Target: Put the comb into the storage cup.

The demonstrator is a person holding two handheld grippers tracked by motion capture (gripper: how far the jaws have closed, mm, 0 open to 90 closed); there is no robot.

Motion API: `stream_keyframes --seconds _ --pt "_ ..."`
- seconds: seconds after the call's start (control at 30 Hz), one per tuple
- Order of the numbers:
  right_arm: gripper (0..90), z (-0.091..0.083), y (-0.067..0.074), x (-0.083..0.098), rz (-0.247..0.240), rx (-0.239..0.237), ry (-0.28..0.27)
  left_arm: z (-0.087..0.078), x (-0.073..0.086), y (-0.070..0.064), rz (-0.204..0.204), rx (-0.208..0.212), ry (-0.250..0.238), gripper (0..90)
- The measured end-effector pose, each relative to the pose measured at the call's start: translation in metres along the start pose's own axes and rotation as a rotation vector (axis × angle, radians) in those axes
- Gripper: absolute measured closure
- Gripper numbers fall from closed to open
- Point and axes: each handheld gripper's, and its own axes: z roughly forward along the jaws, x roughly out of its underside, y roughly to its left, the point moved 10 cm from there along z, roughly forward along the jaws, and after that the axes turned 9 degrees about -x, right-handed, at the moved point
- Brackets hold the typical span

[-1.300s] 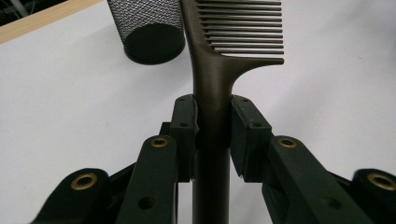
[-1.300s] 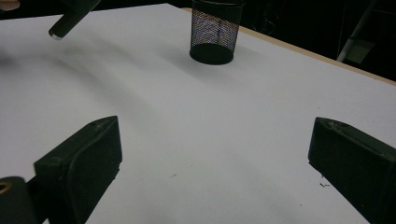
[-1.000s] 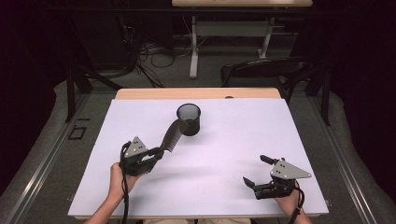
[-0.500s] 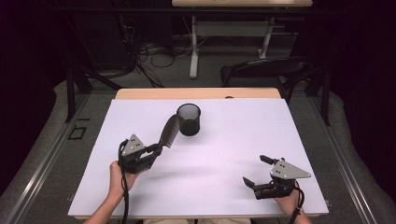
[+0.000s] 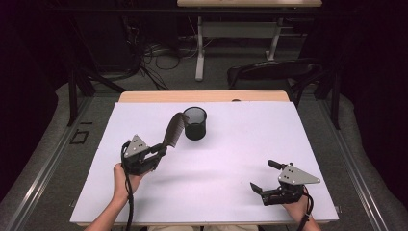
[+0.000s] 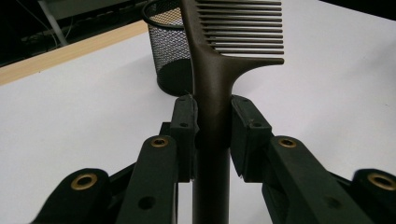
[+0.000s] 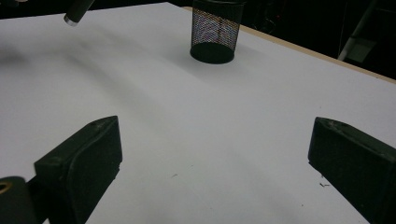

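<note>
Left gripper (image 5: 161, 150) clamped on comb (image 5: 174, 130) handle (teeth near mesh cup (image 5: 195, 123)); right gripper (image 5: 263, 175) spread apart, holding nothing.

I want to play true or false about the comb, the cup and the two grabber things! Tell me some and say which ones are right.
1. The left gripper holds the comb by its handle. True.
2. The comb is already inside the mesh cup. False: it is held beside the cup, above the table.
3. The right gripper holds a pencil. False: its fingers stand wide apart with nothing between them.
4. The mesh cup stands upright. True.
5. The comb's teeth point toward the person's hand. False: the toothed end points away, toward the cup.
</note>
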Motion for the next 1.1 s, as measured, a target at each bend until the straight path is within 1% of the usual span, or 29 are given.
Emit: stream_keyframes --seconds 0.07,0.27,0.53,0.7,1.1 --pt "2.6 0.0 0.0 0.0 0.001 0.0 0.001 0.001 -0.002 0.0 -0.007 0.0 -0.008 72.8" --pt "2.6 0.0 -0.001 0.0 0.002 0.002 0.001 0.002 -0.006 0.003 -0.009 -0.006 -0.019 72.8" --pt "2.6 0.0 -0.001 0.001 0.004 0.003 0.002 0.003 -0.01 0.007 -0.025 -0.009 -0.026 72.8" --pt "2.6 0.0 -0.002 0.001 0.006 0.005 0.0 0.005 -0.013 0.01 -0.022 -0.016 -0.029 72.7" --pt "2.6 0.0 -0.002 0.0 0.004 0.005 -0.002 0.012 -0.021 0.016 -0.036 -0.025 -0.04 72.7"
